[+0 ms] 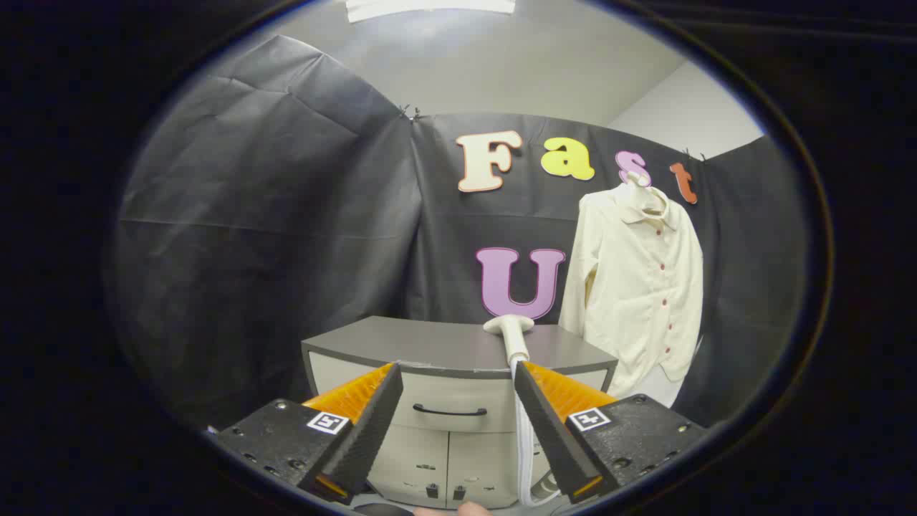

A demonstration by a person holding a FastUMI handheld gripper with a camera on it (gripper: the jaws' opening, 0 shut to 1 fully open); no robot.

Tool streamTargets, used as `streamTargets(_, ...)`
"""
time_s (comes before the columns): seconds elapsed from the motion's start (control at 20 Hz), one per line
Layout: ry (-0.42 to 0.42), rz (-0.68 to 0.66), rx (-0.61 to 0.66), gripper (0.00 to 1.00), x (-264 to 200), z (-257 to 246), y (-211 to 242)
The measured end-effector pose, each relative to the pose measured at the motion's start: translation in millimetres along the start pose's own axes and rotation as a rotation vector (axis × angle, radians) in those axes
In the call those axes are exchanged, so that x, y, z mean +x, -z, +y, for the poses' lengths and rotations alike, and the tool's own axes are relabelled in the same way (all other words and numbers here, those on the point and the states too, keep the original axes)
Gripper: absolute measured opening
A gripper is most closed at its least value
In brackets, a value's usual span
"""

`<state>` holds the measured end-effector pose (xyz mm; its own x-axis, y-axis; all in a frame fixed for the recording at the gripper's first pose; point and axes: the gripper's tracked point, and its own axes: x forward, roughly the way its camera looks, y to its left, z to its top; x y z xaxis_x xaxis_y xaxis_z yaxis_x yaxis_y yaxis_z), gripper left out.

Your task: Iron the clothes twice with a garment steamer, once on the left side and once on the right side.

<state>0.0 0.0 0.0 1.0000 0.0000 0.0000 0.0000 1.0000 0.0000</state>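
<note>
The tool (458, 401) is level, its fingers spread wide apart and holding nothing, facing a grey cabinet (401, 344). The garment steamer (510, 333) lies on the cabinet top just beyond the right finger, cord (526, 444) hanging down the front. The shirt (637, 287) hangs beyond, to the right. Approaching off-centre could nudge the steamer or snag that cord.

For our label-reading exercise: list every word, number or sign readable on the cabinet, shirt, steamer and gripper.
Cabinet, shirt, steamer: no text readable.
Gripper, fingers open short of the steamer: two square coded markers, black-and-white patterns, no words or numbers.
</note>
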Motion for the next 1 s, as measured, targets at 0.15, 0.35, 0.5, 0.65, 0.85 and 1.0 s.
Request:
streamTargets(0.15,0.0,0.005,0.001,0.96,0.7,-0.8,3.0)
streamTargets(0.35,0.001,0.007,0.008,0.96,0.5,-0.8,4.3)
streamTargets(0.5,0.0,0.014,0.008,0.96,-0.3,-0.8,7.0)
streamTargets(0.65,0.002,0.013,0.006,0.96,-1.0,-1.5,8.4)
streamTargets(0.85,0.007,0.012,0.007,0.96,-0.5,-3.9,9.0)
streamTargets(1.0,0.008,0.009,0.009,0.96,1.6,-4.6,8.7)
